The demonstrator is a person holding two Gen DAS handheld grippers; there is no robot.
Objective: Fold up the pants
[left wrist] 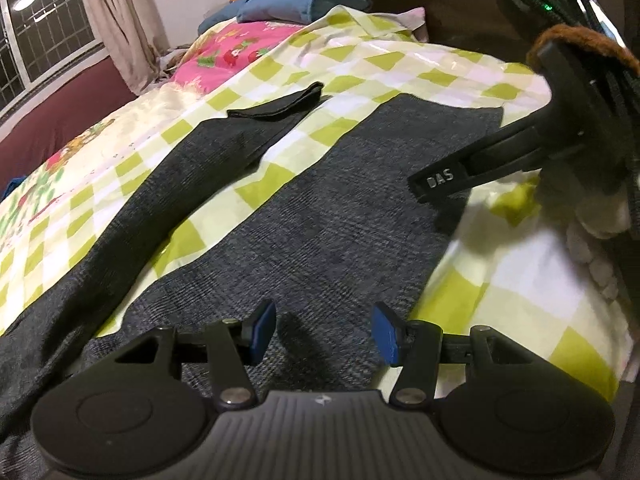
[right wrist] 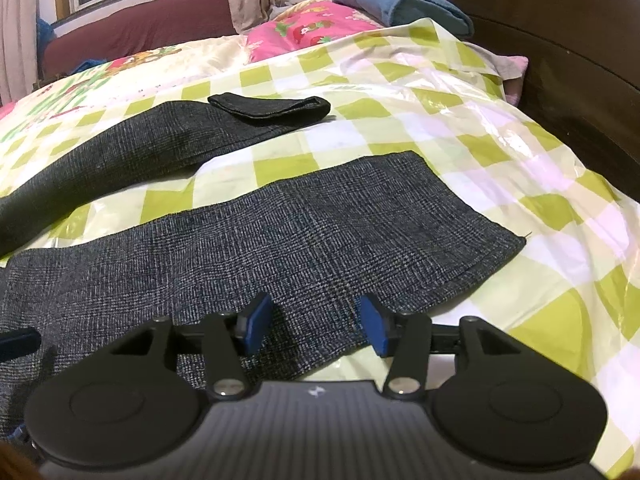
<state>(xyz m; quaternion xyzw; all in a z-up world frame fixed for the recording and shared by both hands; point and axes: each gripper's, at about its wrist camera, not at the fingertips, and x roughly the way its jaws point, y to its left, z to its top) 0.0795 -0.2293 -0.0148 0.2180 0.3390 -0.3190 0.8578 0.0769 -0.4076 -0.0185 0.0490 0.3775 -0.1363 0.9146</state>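
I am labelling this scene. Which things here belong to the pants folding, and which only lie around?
Job: grey pants; left gripper; right gripper.
Lying about: blue folded cloth; pink strawberry-print bedding; green checked plastic cover; curtain.

Left wrist view looked forward and downward along its blue-padded fingers (left wrist: 264, 332), close above the grey pants (left wrist: 320, 216) on the checked sheet (left wrist: 516, 292). Right wrist view faced likewise, close over the pants' hem (right wrist: 472, 216). Both views shared both legs, the sheet and the blue pillow (right wrist: 400, 4).
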